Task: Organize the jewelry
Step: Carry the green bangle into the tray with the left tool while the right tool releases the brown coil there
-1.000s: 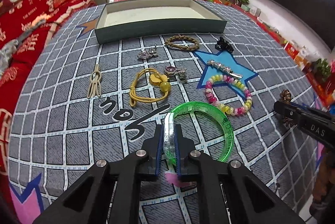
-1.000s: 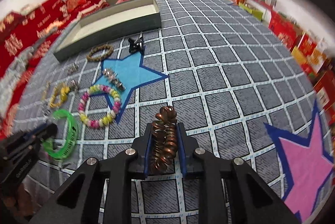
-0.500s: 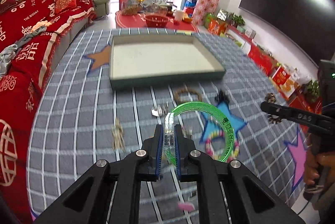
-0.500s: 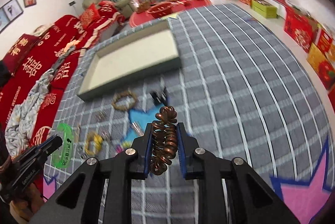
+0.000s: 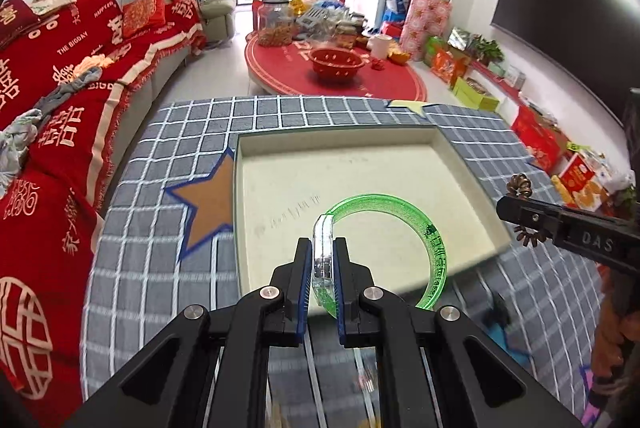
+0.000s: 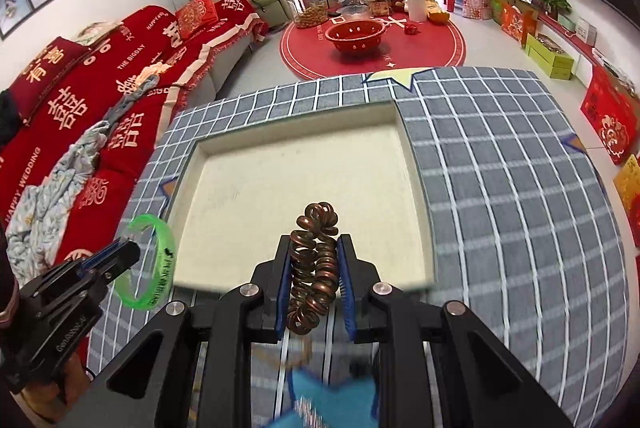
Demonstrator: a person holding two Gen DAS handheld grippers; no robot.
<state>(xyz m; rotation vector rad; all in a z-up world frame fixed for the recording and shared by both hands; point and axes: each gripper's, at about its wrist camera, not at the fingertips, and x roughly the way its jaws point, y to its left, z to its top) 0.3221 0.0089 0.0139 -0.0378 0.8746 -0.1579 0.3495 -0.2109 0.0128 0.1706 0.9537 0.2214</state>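
Note:
My left gripper is shut on a translucent green bangle and holds it in the air over the near part of the cream-lined tray. My right gripper is shut on a coiled bronze hair tie and holds it above the near edge of the same tray. The right gripper also shows in the left wrist view, and the left gripper with the bangle in the right wrist view. The tray's floor looks bare.
The tray sits on a grey checked cloth with an orange star at its left. A red sofa stands left of the table. A round red table with a red basket stands beyond. The other jewellery lies below, blurred.
Both grippers have risen from the cloth and moved forward over the tray, each still holding its piece. The loose jewellery has dropped out of view beneath them.

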